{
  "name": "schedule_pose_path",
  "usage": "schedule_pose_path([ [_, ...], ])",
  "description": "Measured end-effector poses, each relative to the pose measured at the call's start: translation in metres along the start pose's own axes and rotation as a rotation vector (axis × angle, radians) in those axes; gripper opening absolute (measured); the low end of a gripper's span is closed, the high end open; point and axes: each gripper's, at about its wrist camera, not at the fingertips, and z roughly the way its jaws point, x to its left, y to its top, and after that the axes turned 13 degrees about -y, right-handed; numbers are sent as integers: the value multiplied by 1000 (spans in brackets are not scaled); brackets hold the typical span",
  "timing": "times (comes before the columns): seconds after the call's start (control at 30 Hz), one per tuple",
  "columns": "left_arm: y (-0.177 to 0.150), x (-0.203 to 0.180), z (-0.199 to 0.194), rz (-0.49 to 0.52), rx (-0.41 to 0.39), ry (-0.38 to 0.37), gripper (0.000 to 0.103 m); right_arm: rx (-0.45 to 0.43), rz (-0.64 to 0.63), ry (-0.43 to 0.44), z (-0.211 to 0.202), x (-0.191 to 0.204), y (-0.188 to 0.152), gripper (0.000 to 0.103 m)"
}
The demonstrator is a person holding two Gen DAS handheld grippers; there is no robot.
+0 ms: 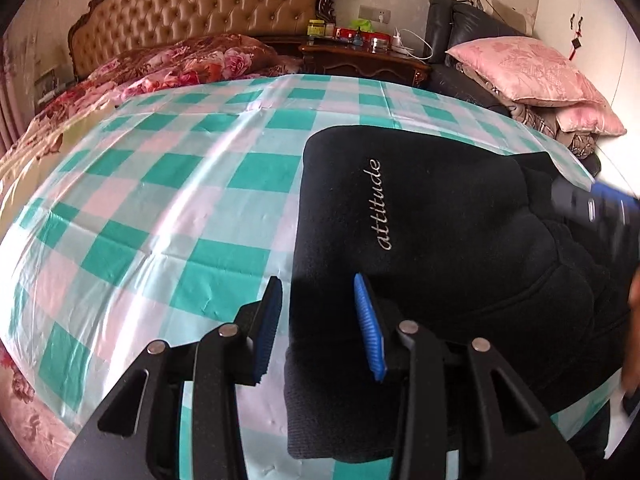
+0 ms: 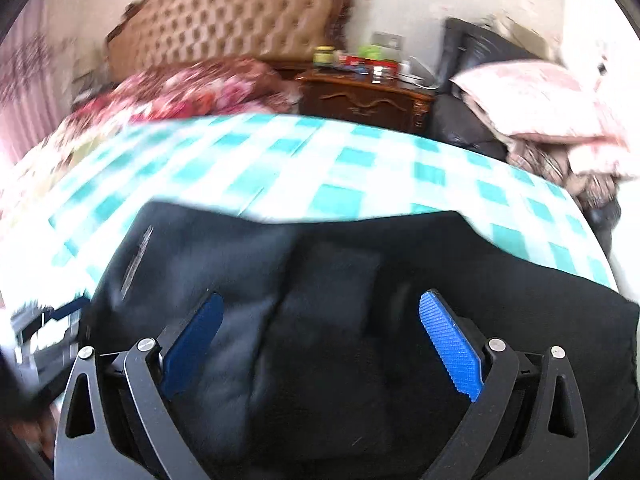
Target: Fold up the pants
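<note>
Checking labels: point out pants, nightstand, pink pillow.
pants [image 1: 460, 216], left wrist view, cloth beside the lettering.
nightstand [image 1: 360, 65], left wrist view, front edge.
pink pillow [image 1: 528, 70], left wrist view, middle of top face.

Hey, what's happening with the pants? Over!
Both tools open, left tool, right tool. Black pants folded on checkered sheet. Nothing in the way.

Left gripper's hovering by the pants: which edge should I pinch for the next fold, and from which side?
Probably the left edge of the pants, near the corner by the left gripper. That edge lies straight and free on the checked cloth, with bare cloth beside it, so come in from the left, low, one finger sliding under. The right gripper, open over the bunched middle, has no clean edge there.
</note>
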Motion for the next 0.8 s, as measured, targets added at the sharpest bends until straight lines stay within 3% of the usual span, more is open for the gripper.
schedule_pose_path([
  [0.07,1,-1,1,0,-2,8,38,43,32,-30,18,-11,12,78],
  [0.13,1,1,0,-18,-5,-2,40,114,34,-75,44,-18,16,71],
  [0.23,1,15,-8,-94,-13,-25,59,153,46,-73,64,-23,12,70],
  [0.33,-5,27,-27,-160,-29,-95,61,134,3,-110,62,-16,8,70],
  [0.47,-16,20,-52,-146,-69,-151,63,138,21,-110,64,-19,0,70],
  [0.67,-38,26,-35,-222,-63,-215,68,107,-8,-161,60,-14,-3,70],
  [0.8,-40,28,-33,-204,-52,-250,67,103,-6,-176,60,-13,-3,70],
])
